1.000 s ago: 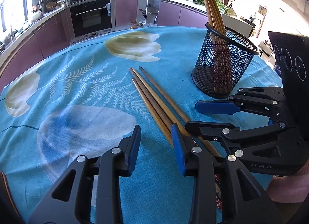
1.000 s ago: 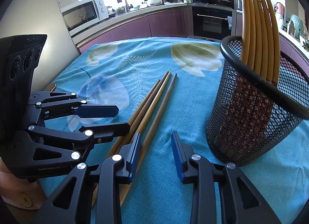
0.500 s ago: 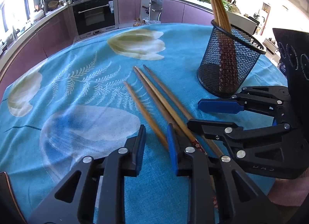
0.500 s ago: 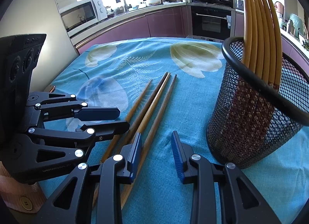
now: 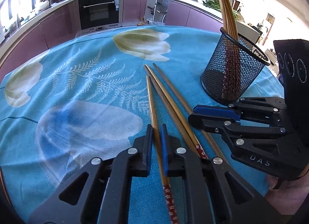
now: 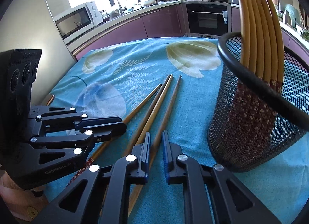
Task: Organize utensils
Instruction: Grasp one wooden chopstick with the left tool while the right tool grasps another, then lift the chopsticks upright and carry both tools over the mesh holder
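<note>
Kitchen cabinets ring a desk (image 5: 58,146) under a blue floral cloth. Near the mesh cup (image 5: 231,77), which holds upright chopsticks (image 6: 258,30), four chopsticks lie loose. The left gripper (image 5: 156,140) has its fingers clamped on the chopstick farthest from the cup (image 5: 151,104). The right gripper (image 6: 156,146) has its fingers narrowly apart around the chopstick nearest the cup (image 6: 170,106), not clearly pinching.

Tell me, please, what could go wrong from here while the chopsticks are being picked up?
The left hand-held gripper pinches one chopstick partway along its length, so the long free end may swing or slip on lifting. The right hand-held gripper straddles another chopstick close beside its neighbours and could drag them. The mesh holder looks light, already crowded; it might tip.
</note>
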The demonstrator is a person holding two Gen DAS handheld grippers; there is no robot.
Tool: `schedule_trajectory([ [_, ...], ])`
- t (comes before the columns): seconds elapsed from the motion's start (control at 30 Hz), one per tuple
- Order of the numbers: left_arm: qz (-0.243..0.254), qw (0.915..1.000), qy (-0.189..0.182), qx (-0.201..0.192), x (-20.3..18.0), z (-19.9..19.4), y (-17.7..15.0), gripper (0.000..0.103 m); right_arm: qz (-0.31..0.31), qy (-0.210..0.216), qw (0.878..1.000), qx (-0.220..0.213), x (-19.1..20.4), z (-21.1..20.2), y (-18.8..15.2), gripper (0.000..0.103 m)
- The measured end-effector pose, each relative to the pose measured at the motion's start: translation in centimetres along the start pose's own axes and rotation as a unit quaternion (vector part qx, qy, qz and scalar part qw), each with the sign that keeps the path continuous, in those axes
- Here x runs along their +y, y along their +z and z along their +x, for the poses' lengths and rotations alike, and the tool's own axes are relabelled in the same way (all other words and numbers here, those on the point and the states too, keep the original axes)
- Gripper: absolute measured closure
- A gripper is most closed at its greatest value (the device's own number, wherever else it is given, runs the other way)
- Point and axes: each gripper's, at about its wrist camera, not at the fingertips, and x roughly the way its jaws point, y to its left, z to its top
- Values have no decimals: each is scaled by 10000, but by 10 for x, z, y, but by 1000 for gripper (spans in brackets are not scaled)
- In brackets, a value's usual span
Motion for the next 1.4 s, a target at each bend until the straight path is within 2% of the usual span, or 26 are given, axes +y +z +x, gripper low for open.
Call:
schedule_trajectory([
  [0.27, -108, 9997, -184, -101, 1, -9, 0, 95, 268, 86, 9994, -215, -10, -12, -3, 97],
  [0.57, 96, 9994, -322, -19, -8, -8, -3, 95, 17, 203, 9998, -9, -3, -11, -6, 97],
  [0.97, 220, 9989, -376, 150, -6, 3, -1, 91, -249, 58, 9996, 127, 3, 1, 1, 94],
  [1.1, 207, 9989, -397, 165, -7, 4, 3, 95, -271, 30, 9996, 95, 3, 2, 4, 96],
  [1.4, 148, 9984, -533, -111, -9, -15, 8, 95, -242, 124, 9995, -181, -1, -19, 6, 97],
])
